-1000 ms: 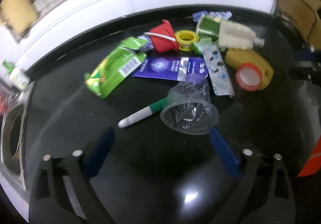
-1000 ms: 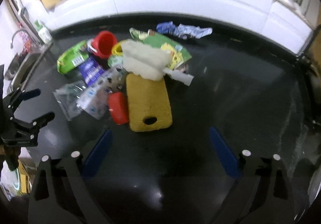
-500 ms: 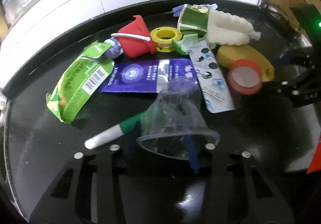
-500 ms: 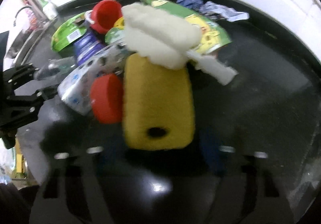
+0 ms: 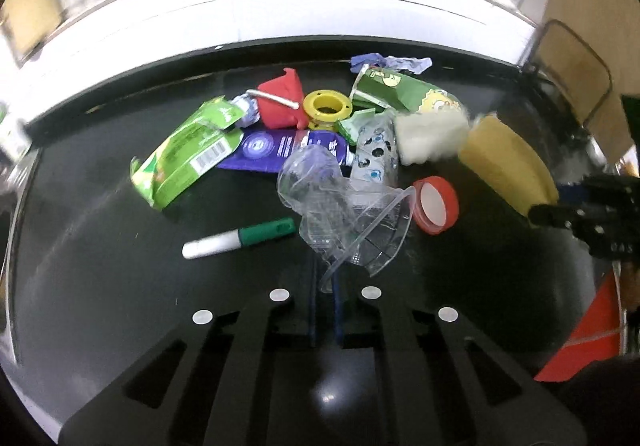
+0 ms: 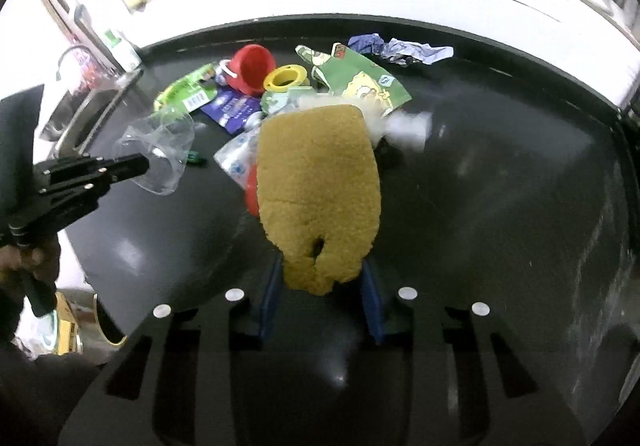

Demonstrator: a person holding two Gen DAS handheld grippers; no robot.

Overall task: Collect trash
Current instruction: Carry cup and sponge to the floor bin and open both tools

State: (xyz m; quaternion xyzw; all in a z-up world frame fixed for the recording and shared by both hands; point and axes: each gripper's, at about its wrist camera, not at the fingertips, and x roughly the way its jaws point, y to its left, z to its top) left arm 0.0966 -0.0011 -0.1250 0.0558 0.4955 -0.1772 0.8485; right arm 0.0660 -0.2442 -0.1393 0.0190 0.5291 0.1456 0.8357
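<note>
A heap of trash lies on the black countertop (image 5: 100, 266). My left gripper (image 5: 325, 286) is shut on the rim of a crushed clear plastic cup (image 5: 344, 206) and holds it above the counter; it also shows in the right wrist view (image 6: 160, 150). My right gripper (image 6: 322, 282) is shut on the near end of a yellow sponge (image 6: 320, 182) and lifts it; the sponge also shows in the left wrist view (image 5: 504, 162). A green-capped marker (image 5: 240, 238) lies left of the cup.
In the heap lie a green wrapper (image 5: 188, 154), a purple tube (image 5: 276, 148), a red cup (image 5: 280, 102), a yellow tape roll (image 5: 326, 110), a red lid (image 5: 434, 204), a white brush (image 5: 432, 134) and a green snack bag (image 6: 360, 78). A sink (image 6: 88, 110) sits left.
Both grippers closed and rose: the left took the clear cup by its rim, the right took the yellow sponge and lifted it off the counter.
</note>
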